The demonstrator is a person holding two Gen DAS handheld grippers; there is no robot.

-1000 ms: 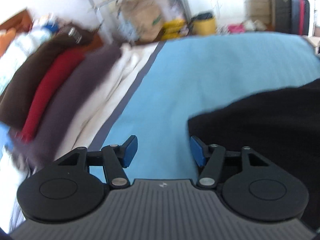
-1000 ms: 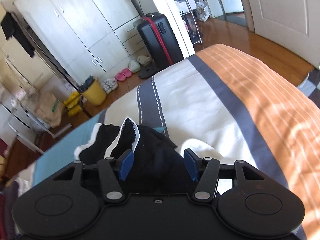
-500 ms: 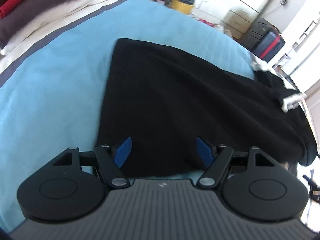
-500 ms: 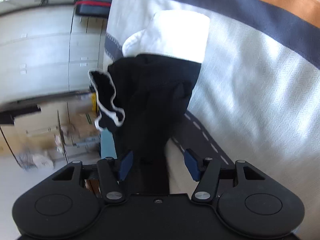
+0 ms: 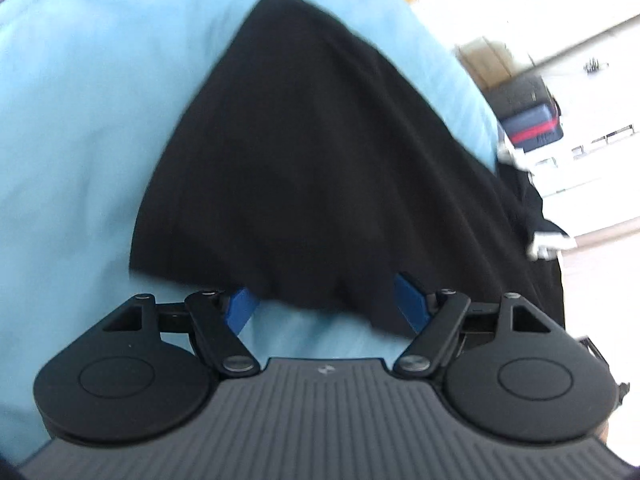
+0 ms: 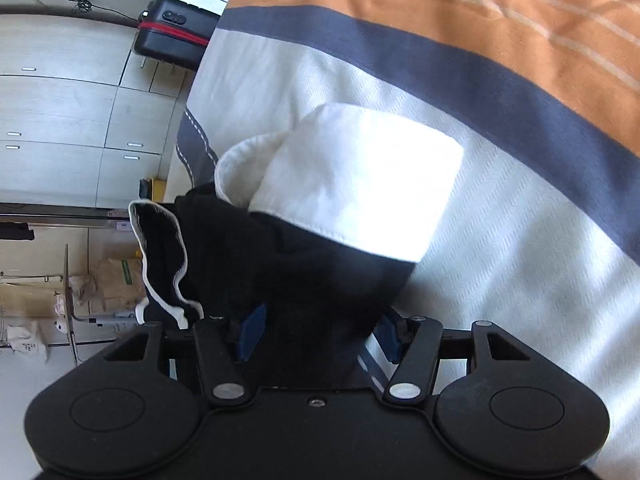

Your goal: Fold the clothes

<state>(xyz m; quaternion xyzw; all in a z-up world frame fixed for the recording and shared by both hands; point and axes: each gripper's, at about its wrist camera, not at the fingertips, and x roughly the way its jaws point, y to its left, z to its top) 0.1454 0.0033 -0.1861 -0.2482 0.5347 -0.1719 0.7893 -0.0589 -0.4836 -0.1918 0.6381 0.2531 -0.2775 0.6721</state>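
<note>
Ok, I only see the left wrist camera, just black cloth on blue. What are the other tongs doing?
Observer: The right tongs are open, with the black garment bunched between the fingers.
Operator: Is it all black over there?
Observer: No, a broad white panel sits at that end.
Operator: Is the bed blue there too?
Observer: No, the cover is cream there, with grey and orange stripes.

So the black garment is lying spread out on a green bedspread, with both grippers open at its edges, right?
Not quite: in the left wrist view the bedspread under the black garment is light blue, not green. The left gripper and right gripper are indeed open at its edges.
</note>
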